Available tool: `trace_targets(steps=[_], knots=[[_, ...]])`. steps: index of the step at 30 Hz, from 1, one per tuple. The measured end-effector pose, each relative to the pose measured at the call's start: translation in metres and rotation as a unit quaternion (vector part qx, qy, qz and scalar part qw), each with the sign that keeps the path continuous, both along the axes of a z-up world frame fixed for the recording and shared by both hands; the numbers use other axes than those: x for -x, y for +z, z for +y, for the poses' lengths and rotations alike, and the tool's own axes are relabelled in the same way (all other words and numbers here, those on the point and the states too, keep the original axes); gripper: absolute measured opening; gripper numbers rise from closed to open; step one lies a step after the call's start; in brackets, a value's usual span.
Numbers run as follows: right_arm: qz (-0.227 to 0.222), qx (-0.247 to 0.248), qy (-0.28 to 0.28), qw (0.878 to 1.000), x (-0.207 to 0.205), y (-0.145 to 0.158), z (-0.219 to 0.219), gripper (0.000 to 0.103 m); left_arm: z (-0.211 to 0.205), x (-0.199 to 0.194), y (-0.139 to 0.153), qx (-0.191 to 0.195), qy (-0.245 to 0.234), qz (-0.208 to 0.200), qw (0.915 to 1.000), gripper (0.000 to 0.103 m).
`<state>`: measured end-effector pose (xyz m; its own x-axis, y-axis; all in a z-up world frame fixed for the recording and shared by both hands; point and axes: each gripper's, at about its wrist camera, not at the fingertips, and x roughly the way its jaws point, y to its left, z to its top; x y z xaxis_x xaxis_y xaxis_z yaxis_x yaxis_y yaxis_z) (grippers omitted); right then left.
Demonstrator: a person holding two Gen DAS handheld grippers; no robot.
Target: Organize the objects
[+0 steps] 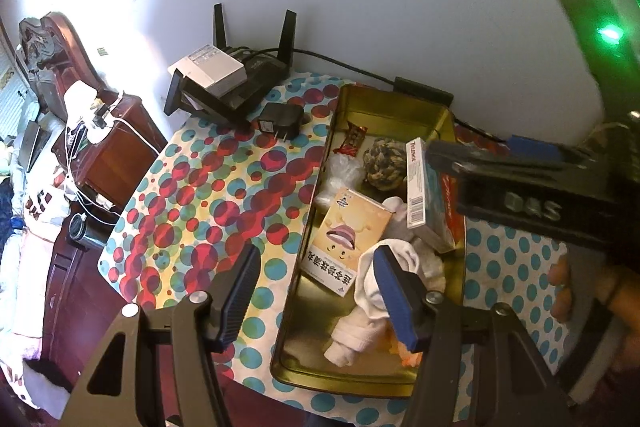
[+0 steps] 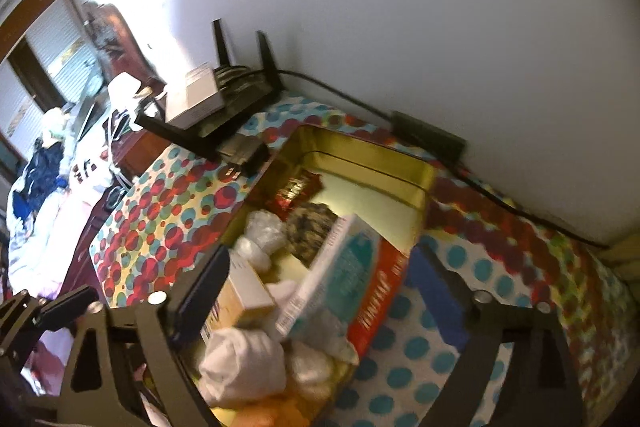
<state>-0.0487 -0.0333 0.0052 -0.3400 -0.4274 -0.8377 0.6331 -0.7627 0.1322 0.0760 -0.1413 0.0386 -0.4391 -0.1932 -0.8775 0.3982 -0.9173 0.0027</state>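
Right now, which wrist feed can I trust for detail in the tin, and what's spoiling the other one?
Left wrist view: sharp, the print on the yellow box in the gold tin is crisp; only the wall at upper left is blown out and a green flare sits at far right. Right wrist view: smeared by motion blur, the Tylenol box lettering unreadable, same wall glare.
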Motion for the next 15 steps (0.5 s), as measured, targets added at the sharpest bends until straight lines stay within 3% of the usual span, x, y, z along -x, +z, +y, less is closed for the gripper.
trace_targets(steps=[2,9,15], knots=[[0.002,-0.012,-0.015,1.000,-0.003,0.004,0.011,0.103,0.002,0.000,0.000,0.002,0.001,-0.003,1.0000,0.060],[-0.013,-0.038,-0.033,0.999,-0.020,0.011,0.042,0.103,0.008,0.000,0.002,0.006,0.008,-0.007,0.9999,0.060],[0.000,-0.057,-0.045,0.997,-0.037,0.018,0.067,0.103,0.009,-0.004,0.002,0.005,0.020,-0.011,0.9997,0.060]])
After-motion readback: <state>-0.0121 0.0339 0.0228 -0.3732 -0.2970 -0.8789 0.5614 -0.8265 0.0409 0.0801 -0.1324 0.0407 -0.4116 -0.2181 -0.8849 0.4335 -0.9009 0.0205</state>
